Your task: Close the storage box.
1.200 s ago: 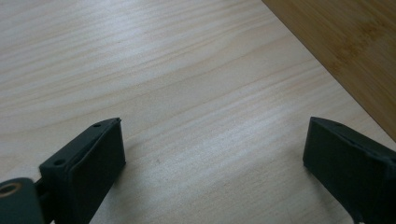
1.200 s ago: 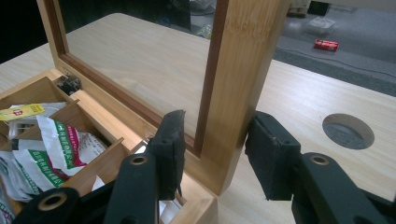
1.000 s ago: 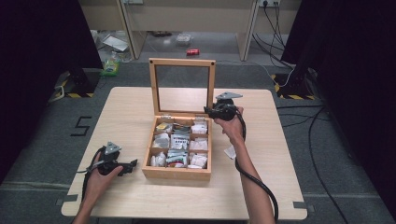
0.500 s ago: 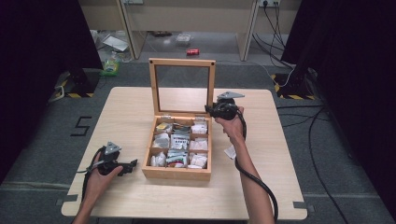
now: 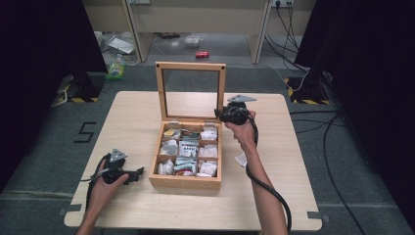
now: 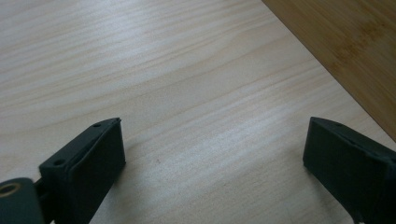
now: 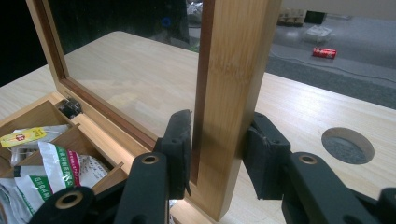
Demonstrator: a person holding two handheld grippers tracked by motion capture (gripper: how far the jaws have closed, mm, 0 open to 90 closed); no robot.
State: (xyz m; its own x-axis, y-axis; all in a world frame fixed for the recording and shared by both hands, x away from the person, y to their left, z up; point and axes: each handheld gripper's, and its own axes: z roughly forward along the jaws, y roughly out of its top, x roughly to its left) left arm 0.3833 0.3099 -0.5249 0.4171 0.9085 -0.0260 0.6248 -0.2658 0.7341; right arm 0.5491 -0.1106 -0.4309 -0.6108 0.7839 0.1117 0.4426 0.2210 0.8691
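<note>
A wooden box [image 5: 186,182] with compartments of tea bags sits mid-table, its glass-paned lid [image 5: 190,66] standing upright. My right gripper [image 5: 221,116] is at the lid's right rail. In the right gripper view its jaws [image 7: 219,126] have just been closing and now press both faces of that rail [image 7: 233,56]. My left gripper [image 5: 139,172] rests low at the front left, just left of the box. It is open [image 6: 215,144] over bare table, with the box wall [image 6: 355,42] ahead to its right.
A small white packet [image 5: 241,159] lies on the table [image 5: 293,196] right of the box, under my right forearm. A round cable hole [image 7: 348,145] is in the tabletop beyond the lid. A red can [image 5: 201,54] lies on the floor behind.
</note>
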